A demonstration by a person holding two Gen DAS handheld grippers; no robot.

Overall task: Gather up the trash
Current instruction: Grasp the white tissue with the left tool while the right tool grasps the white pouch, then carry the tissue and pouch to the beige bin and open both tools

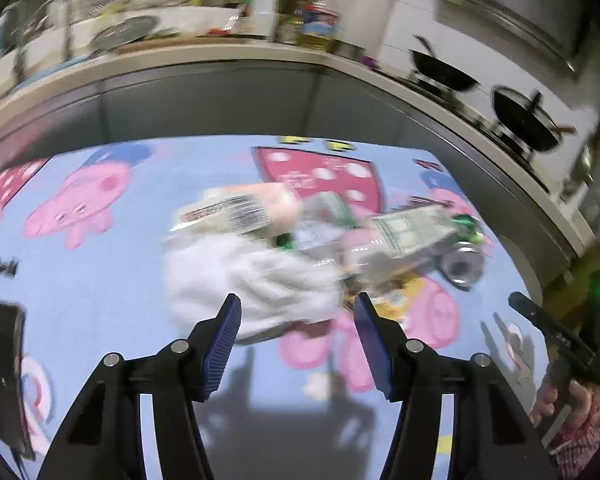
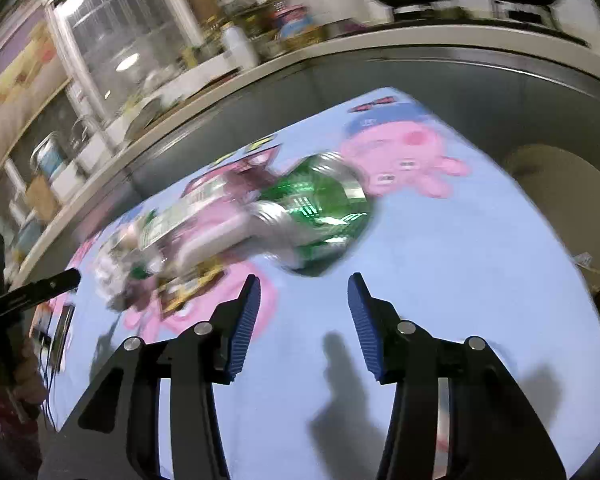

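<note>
Both views blurry w/ motion. Left gripper (image 1: pixel 298 312) is spread wide, nothing between its blue pads, poised just short of a crumpled white tissue wad (image 1: pixel 252 280) on the blue cartoon-pig tablecloth (image 1: pixel 100 280). Beyond the wad: a heap of trash, a peach-coloured wrapper w/ barcode (image 1: pixel 236 208), clear plastic bottles w/ green labels (image 1: pixel 400 232), and a green can (image 1: pixel 464 260) lying on its side at the heap's right end. Right gripper (image 2: pixel 302 292) is also released, empty, fingers aimed at that same green can (image 2: pixel 320 216), close but not touching. Kitchen counter behind, w/ two black woks (image 1: pixel 444 70) on the stove.
</note>
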